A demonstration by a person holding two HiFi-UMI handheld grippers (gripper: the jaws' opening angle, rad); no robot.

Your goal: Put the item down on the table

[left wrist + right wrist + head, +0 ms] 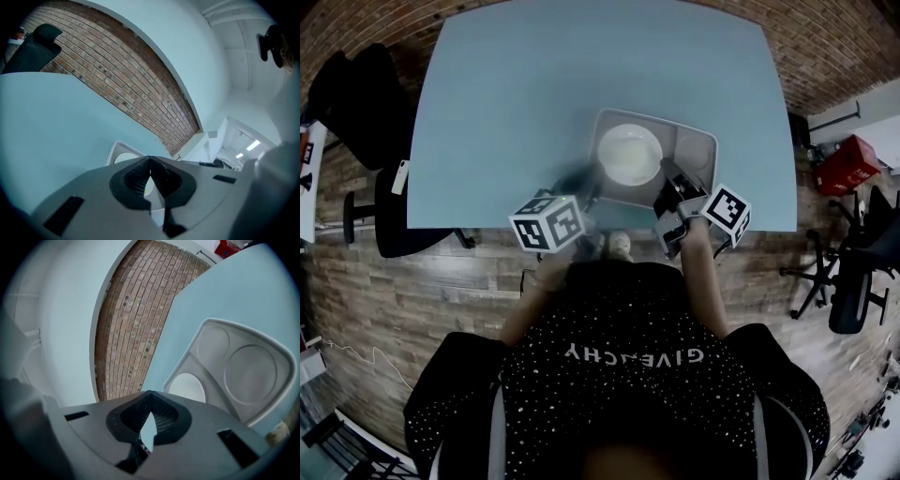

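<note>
A grey compartment tray [698, 141] lies flat on the light blue table [534, 94], close to its near edge, with a white bowl [628, 153] in its left part. My left gripper [579, 187] hovers blurred at the tray's near left corner. My right gripper [675, 184] is over the tray's near right edge. In the left gripper view the jaws [150, 159] meet at the tips with nothing in them, and the tray [117, 150] shows just beyond. In the right gripper view the gripper [150, 393] is shut and empty, with the tray [251, 373] and bowl [187, 387] to its right.
Black chairs [356, 94] stand left of the table, and a small white object [400, 176] lies on its left edge. A red box [848, 164] and an office chair [853, 281] are on the right. The person's shoe [621, 246] shows below the table's edge.
</note>
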